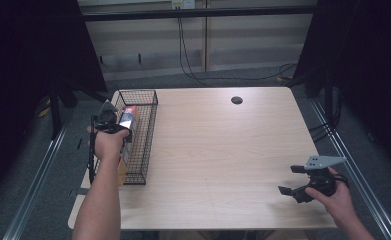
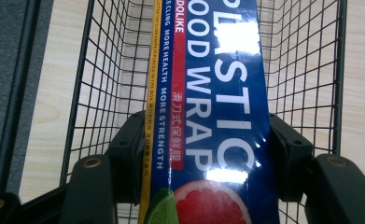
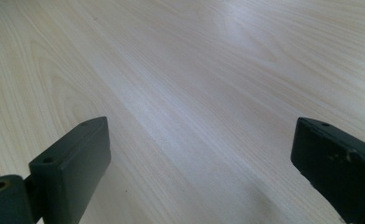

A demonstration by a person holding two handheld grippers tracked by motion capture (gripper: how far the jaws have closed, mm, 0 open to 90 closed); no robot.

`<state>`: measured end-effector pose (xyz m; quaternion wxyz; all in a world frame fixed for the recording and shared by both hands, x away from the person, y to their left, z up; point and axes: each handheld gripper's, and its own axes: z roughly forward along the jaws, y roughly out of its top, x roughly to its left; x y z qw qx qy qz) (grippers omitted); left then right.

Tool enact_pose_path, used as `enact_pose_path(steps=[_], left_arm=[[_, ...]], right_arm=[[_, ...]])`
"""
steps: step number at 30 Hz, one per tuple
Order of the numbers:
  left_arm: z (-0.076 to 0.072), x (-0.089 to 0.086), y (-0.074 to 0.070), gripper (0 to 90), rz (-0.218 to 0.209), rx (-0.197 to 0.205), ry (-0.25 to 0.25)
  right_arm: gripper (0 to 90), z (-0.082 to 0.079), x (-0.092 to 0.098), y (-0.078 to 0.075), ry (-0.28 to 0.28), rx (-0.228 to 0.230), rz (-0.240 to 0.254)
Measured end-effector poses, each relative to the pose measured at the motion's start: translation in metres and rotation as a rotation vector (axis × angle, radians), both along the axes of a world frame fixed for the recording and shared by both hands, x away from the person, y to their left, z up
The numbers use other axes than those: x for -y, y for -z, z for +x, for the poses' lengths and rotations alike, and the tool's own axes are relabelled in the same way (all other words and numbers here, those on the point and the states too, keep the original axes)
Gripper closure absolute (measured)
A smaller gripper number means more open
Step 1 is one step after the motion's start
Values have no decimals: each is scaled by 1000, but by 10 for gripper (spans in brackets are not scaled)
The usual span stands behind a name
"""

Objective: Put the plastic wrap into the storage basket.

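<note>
A long blue plastic wrap box (image 2: pixel 213 116) with white lettering and a grapefruit picture lies lengthwise inside a black wire basket (image 1: pixel 145 135) at the table's left side. My left gripper (image 2: pixel 203 140) is shut on the box, one black jaw on each long side, inside the basket. From above, the left gripper (image 1: pixel 108 122) is over the basket with the box (image 1: pixel 127 118) poking out beyond the hand. My right gripper (image 1: pixel 294 179) is open, low over bare wood near the front right corner, nothing between its fingers (image 3: pixel 73 163).
The light wooden table (image 1: pixel 218 150) has a round cable hole (image 1: pixel 237 100) at the back middle. Basket mesh walls (image 2: pixel 101 70) rise close on both sides of the box. Dark curtains and metal rails flank the table.
</note>
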<state>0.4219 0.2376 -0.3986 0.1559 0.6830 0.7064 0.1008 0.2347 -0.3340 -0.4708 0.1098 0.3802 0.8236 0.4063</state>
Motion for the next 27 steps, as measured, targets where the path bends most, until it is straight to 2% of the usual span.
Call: enact_pose_path(steps=[1,4,7,12,14,16,18,20,27], left_arm=[[1,0,0,407,12,-1,5],[2,1,1,406,7,-12,8],[1,1,0,404,21,-3,12],[0,2,-1,395,4,9,4],[0,2,-3,386,7,11,19],[0,2,-6,379,-10,35,7],[0,1,-10,365,-9,34,16],[-1,2,-15,348,-12,47,10],[-5,4,-20,228,-26,62,36]], right_arm=[[50,0,0,0,2,0,2],[50,0,0,0,2,1,2],[50,0,0,0,4,-1,3],[50,-1,0,0,4,-1,1],[50,0,0,0,3,1,2],[50,-1,0,-1,2,2,3],[50,-1,0,-1,3,2,3],[50,-1,0,-1,2,3,4],[50,-1,-1,-1,2,3,3]])
